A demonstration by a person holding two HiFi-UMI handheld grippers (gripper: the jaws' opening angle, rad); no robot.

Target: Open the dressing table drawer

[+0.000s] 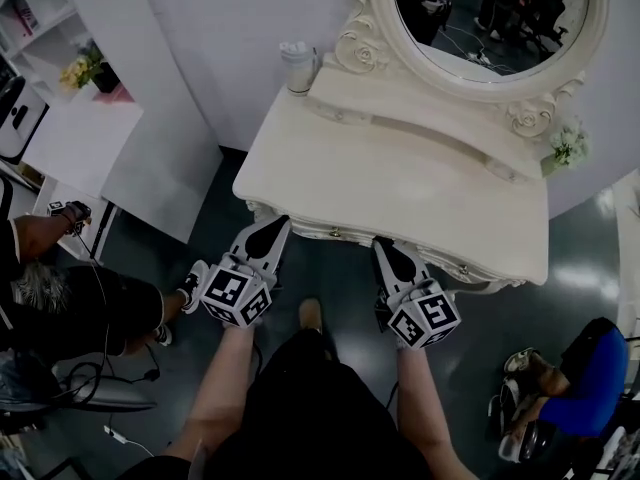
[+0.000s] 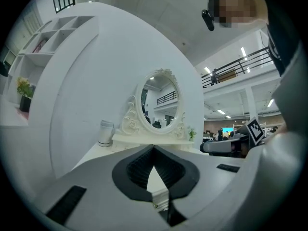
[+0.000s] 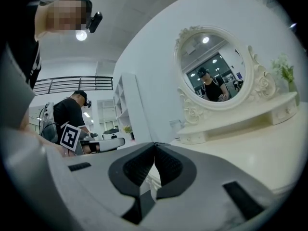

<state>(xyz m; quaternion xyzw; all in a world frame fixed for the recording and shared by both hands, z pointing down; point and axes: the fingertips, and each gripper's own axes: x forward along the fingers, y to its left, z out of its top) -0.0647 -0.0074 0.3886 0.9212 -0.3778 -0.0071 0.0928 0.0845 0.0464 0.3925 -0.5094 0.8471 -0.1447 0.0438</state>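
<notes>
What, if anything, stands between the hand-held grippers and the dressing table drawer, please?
Nothing visible does: the left hand-held gripper and the right hand-held gripper are both at the table front edge, either side of the drawer.

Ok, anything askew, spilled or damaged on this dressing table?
Nothing stands out. The dressing table top is bare with no spill, the oval mirror looks intact, and the cup at the back left corner and the small plant at the right stand upright.
</notes>
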